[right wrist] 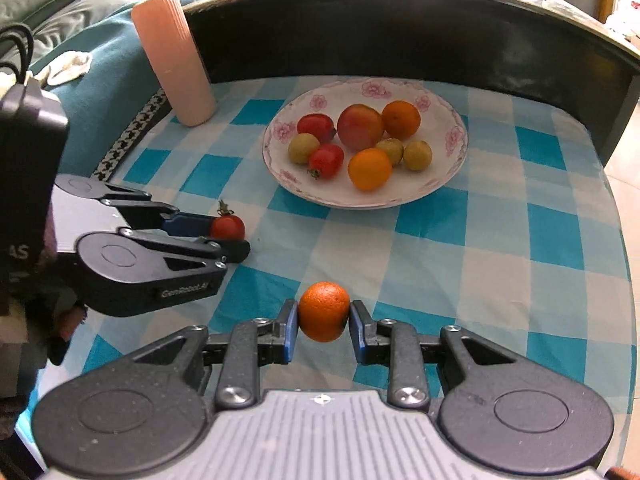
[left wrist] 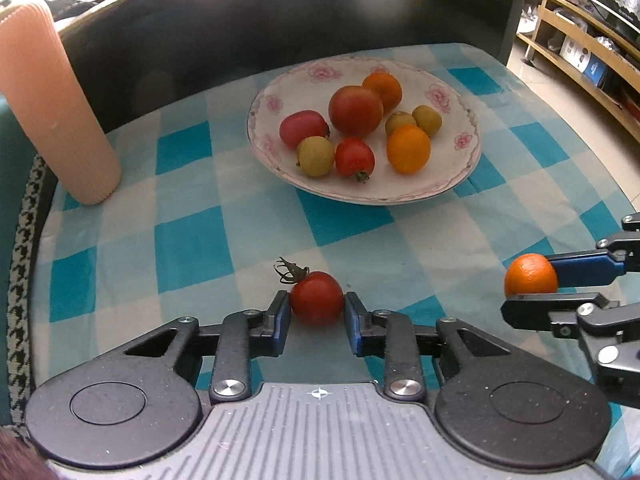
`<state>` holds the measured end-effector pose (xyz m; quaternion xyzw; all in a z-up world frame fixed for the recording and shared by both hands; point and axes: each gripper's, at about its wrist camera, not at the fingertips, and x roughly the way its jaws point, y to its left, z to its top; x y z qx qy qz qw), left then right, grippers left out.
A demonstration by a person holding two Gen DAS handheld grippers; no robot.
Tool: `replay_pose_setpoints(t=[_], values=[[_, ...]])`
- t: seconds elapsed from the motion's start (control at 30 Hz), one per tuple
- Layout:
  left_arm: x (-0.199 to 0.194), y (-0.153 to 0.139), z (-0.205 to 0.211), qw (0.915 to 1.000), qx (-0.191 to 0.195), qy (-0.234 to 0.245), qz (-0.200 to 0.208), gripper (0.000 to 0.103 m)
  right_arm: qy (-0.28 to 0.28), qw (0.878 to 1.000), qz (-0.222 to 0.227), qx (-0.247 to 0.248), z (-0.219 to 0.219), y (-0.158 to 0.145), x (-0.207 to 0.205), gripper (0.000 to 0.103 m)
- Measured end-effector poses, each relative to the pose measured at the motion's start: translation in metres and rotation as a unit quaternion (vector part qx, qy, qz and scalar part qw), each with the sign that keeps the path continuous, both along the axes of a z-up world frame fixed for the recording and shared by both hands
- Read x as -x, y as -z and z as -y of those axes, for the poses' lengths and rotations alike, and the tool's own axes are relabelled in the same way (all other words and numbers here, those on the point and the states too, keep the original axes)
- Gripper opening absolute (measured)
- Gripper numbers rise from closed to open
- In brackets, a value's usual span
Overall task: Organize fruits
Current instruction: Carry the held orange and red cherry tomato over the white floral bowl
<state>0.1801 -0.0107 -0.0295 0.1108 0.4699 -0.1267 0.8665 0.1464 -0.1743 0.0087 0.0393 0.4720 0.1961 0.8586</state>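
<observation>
Under everything you have the blue-and-white checked tablecloth (left wrist: 192, 248), backed by a dark curved rail (left wrist: 280, 28) at the far edge. The ribbed peach-coloured cylinder (left wrist: 52, 112) stands upright at the far left of the cloth, well apart from the plate. The flowered plate (left wrist: 460, 176) sits in the middle, holding a large red tomato (left wrist: 355, 110), two oranges, two smaller red tomatoes and three small yellow-green fruits, all bunched together.

Your left gripper (left wrist: 317, 312) is closed on a small red tomato (left wrist: 316, 298) with its green stem tilted to the left; both blue pads (left wrist: 282, 314) touch its sides, near the front of the cloth, short of the plate.

Your right gripper (right wrist: 323, 320) is clamped on a small orange (right wrist: 324, 311), pads against either side, also short of the plate and beside the left gripper.
</observation>
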Motion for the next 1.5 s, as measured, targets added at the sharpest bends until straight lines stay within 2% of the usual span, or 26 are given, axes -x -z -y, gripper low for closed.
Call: replay_pose_setpoints(t=[0.17,0.33,0.43,0.67,1.03,1.5], values=[[0.003,-0.003,0.003,1.0,0.006,0.005,0.0,0.036,0.001,1.0,0.007,-0.002,0.004,-0.004,0.004,0.042],[0.02,-0.014,0.014,0.9995,-0.002,0.032,0.004,0.036,-0.002,1.0,0.006,0.0,0.002,-0.005,0.004,0.042],[0.03,-0.017,0.011,0.9995,0.004,0.03,0.0,0.036,-0.01,1.0,0.006,0.005,0.0,-0.004,0.005,0.042],[0.051,-0.003,0.008,0.999,-0.02,0.031,-0.025,0.036,-0.028,0.999,0.003,0.028,-0.011,0.001,0.009,0.042],[0.053,-0.003,0.007,0.9985,-0.027,0.042,-0.023,0.037,-0.058,0.997,-0.011,0.055,-0.03,0.018,0.011,0.043],[0.056,-0.004,0.012,0.9976,-0.037,0.056,-0.016,0.036,-0.061,0.996,-0.01,0.063,-0.032,0.021,0.01,0.042]])
